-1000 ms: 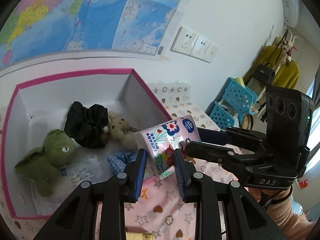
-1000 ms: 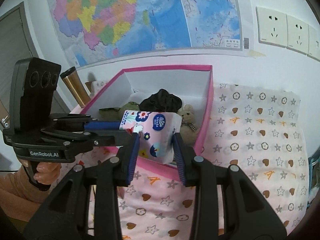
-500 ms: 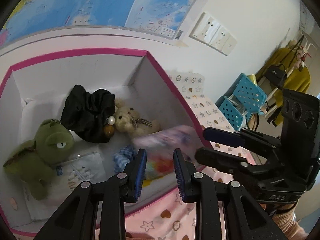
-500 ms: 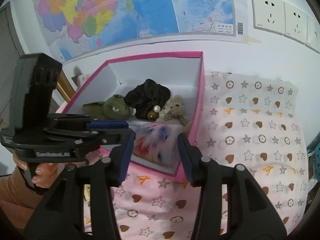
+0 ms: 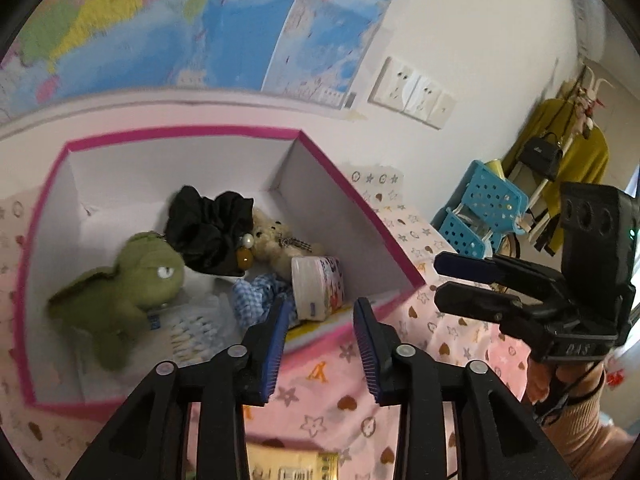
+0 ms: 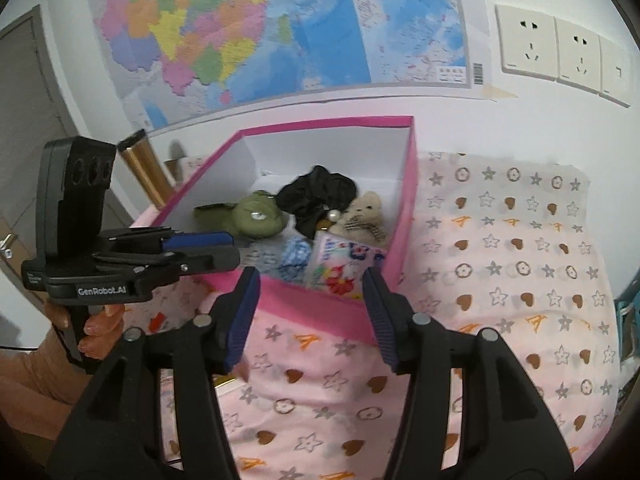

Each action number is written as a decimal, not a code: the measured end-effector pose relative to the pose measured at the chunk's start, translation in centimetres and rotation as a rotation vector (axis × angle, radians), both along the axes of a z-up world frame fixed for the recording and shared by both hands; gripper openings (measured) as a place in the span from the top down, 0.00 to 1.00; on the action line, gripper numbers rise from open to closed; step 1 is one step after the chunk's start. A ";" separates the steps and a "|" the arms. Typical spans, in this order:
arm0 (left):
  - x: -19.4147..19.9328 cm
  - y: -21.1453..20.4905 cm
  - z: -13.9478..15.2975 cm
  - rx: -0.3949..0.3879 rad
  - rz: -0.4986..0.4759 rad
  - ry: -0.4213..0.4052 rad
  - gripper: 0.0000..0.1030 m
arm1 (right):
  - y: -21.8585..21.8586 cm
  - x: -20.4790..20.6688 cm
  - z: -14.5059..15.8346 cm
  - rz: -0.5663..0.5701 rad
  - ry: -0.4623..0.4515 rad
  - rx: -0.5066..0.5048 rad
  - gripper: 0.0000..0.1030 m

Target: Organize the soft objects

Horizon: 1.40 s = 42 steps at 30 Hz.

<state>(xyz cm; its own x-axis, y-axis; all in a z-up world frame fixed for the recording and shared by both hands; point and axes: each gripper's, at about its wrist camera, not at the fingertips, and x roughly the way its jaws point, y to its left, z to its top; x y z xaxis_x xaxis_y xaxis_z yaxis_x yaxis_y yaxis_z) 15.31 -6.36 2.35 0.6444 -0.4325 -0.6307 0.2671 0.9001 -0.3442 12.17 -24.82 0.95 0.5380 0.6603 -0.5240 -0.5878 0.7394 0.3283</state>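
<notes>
A flowered tissue pack (image 5: 318,286) lies inside the pink-rimmed white box (image 5: 352,200), at its near right corner; it also shows in the right wrist view (image 6: 344,268). In the box are a green plush frog (image 5: 128,280), a black scrunchie (image 5: 208,228), a small beige bear (image 5: 276,240) and a blue checked cloth (image 5: 256,300). My left gripper (image 5: 320,332) is open and empty, just in front of the box. My right gripper (image 6: 310,304) is open and empty, in front of the box's near wall (image 6: 320,312).
The box stands on a pink cloth with stars and hearts (image 6: 500,280). A gold tube (image 6: 144,164) leans by the wall on the left. Blue perforated baskets (image 5: 476,212) stand to the right. A yellow packet (image 5: 292,464) lies under my left gripper.
Both grippers let go of the tissue pack and it dropped into the box. Both have opened and drawn back a little from the box.
</notes>
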 end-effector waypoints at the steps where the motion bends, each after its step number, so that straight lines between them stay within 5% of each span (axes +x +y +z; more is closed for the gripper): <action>1: -0.7 0.1 0.3 0.009 0.002 -0.016 0.63 | 0.1 -0.5 0.0 0.013 -0.004 0.010 0.45; 10: -6.1 2.2 0.5 0.017 -0.005 -0.087 0.46 | 2.7 -4.6 -2.9 0.174 0.059 0.047 0.40; 18: -7.0 3.5 -4.4 0.043 0.021 0.056 0.48 | 5.9 -5.7 -9.0 0.256 0.254 0.103 0.40; 25: -6.7 3.7 -7.9 0.032 0.005 0.166 0.56 | 6.6 -5.8 -10.7 0.245 0.301 0.132 0.41; 32: -7.2 2.7 -8.6 0.003 -0.052 0.193 0.60 | 6.4 -5.2 -11.0 0.217 0.305 0.151 0.55; 42: -7.8 0.5 -8.6 -0.004 -0.115 0.196 0.60 | 4.3 -3.8 -11.0 0.125 0.296 0.155 0.56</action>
